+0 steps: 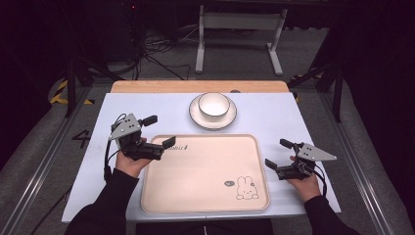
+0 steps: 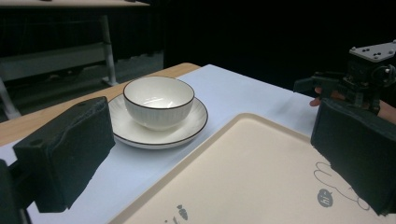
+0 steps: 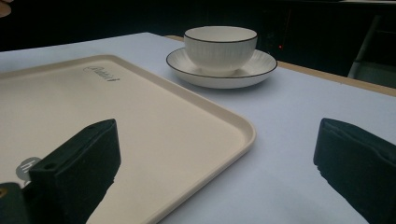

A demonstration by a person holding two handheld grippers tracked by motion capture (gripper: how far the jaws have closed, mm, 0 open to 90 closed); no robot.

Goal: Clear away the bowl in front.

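Left claw (image 1: 157,131) spread wide, holding nothing, at the tray's (image 1: 205,196) near-left corner | right claw (image 1: 279,152) also gaping and bare, just off the tray's right edge | bowl (image 1: 213,104) sits upright in its saucer (image 1: 200,118) on the desk (image 1: 274,112), just beyond the tray | tray bare, rabbit drawing (image 1: 246,188) near the right corner.

Glossy ceramic bowl (image 2: 158,101); matt, seemingly plastic tray (image 1: 205,171).

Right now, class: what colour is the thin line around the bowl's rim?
Dark brown, nearly black, on the white bowl. The left gripper view shows it best.
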